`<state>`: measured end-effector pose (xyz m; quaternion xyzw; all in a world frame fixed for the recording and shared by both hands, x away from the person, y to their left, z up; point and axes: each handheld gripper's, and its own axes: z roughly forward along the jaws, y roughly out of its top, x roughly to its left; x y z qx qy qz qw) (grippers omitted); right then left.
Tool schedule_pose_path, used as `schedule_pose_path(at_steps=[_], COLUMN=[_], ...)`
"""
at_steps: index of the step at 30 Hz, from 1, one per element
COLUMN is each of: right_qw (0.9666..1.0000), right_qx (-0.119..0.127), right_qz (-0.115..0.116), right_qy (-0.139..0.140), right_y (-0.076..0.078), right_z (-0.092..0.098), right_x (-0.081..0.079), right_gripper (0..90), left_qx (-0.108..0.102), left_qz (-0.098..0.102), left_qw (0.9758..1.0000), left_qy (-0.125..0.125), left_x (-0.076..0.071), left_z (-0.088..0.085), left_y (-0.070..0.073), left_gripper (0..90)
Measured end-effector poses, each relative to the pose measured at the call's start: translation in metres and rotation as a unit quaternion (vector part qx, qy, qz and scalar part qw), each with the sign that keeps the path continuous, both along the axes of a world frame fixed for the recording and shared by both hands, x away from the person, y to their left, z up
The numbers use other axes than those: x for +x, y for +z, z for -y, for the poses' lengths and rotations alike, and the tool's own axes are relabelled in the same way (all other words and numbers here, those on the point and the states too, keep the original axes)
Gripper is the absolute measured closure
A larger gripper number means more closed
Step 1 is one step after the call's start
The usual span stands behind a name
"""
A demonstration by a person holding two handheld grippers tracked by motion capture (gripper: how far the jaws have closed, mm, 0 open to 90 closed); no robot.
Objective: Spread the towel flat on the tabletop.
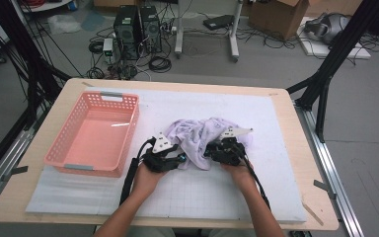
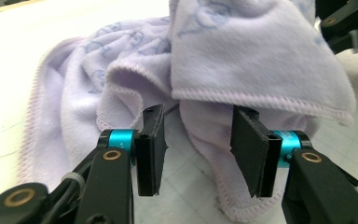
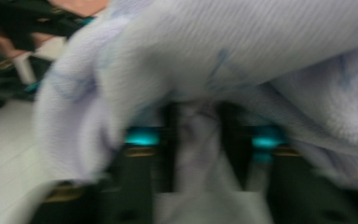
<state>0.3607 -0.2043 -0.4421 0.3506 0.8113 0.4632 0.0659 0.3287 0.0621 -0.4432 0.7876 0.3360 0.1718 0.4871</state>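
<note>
While right hand-held gripper (image 3: 196, 140) pinches lilac towel (image 1: 200, 133), left hand-held gripper (image 2: 196, 149) spread, beside it.

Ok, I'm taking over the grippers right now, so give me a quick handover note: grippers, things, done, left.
Left gripper: jaws apart, nothing pinched, a towel edge just ahead.
Right gripper: shut on a fold of the towel; that view is blurred.
Towel: bunched mid-mat, outside the pink basket at its left, which holds nothing.
Done: one grip taken.
Left: probably regrip with the left gripper, then straighten or fold.
</note>
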Motion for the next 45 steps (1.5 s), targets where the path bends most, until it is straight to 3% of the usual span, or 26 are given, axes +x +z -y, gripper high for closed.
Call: schedule_pose_path(at_steps=[4,6,10,11,13,16,19,21,23,29,32,36,38,40,41,45], right_qw=[0.9992,0.9994,0.9990,0.9982,0.9976,0.9933,0.9865,0.9844,0.9860,0.9899,0.9906,0.9911,0.9910,0.9906,0.9905,0.9892], right_qx=[0.031,0.030,-0.039,-0.049,-0.048,-0.060,-0.067,-0.064,-0.049,-0.042,-0.035,-0.029,-0.026,-0.024,-0.024,-0.022], right_qz=[-0.025,-0.017,0.017,0.023,0.020,0.035,0.048,0.048,0.046,0.044,0.048,0.045,0.044,0.045,0.046,0.042], right_qy=[0.003,0.005,-0.017,-0.025,-0.045,-0.093,-0.142,-0.157,-0.153,-0.129,-0.123,-0.122,-0.123,-0.127,-0.128,-0.138], right_y=[0.008,0.017,0.036,0.040,0.044,0.049,0.055,0.059,0.059,0.049,0.048,0.046,0.045,0.046,0.046,0.048], right_z=[0.006,0.012,0.027,0.033,0.049,0.076,0.098,0.108,0.113,0.106,0.105,0.106,0.108,0.111,0.112,0.120], right_x=[-0.006,-0.014,-0.041,-0.048,-0.059,-0.071,-0.081,-0.085,-0.087,-0.084,-0.082,-0.082,-0.082,-0.083,-0.083,-0.086], right_gripper=[87.2,87.3,87.3,87.3,87.2,87.3,87.5,87.5,87.5,87.3,87.3,87.4,87.4,87.4,87.4,87.4], left_qx=[0.006,0.005,-0.008,-0.009,-0.012,-0.020,-0.018,-0.022,-0.028,-0.030,-0.026,-0.002,0.026,0.052,0.062,0.059], left_qz=[0.000,0.001,-0.015,-0.014,-0.014,-0.016,-0.020,-0.026,-0.028,-0.029,-0.026,-0.029,-0.026,-0.017,-0.011,0.007], left_qw=[1.0000,1.0000,0.9999,0.9999,0.9998,0.9996,0.9995,0.9992,0.9989,0.9979,0.9973,0.9959,0.9949,0.9939,0.9931,0.9958], left_qy=[-0.007,-0.008,-0.001,-0.001,-0.007,-0.010,-0.016,-0.020,-0.026,-0.049,-0.064,-0.085,-0.094,-0.096,-0.099,-0.070], left_x=[-0.004,-0.008,-0.009,-0.010,-0.011,-0.012,-0.013,-0.014,-0.014,-0.013,-0.010,-0.004,-0.002,-0.002,-0.002,0.001], left_z=[-0.005,-0.010,-0.014,-0.013,-0.012,-0.009,-0.006,-0.003,0.001,0.026,0.046,0.075,0.084,0.089,0.089,0.073], left_y=[0.003,0.002,-0.002,-0.002,-0.001,0.000,-0.001,-0.001,-0.002,0.002,0.004,0.006,0.005,0.001,0.001,0.007], left_gripper=[54.4,54.0,52.9,52.7,52.3,50.9,49.8,48.1,46.4,41.6,40.0,38.6,45.7,75.2,83.9,87.8])
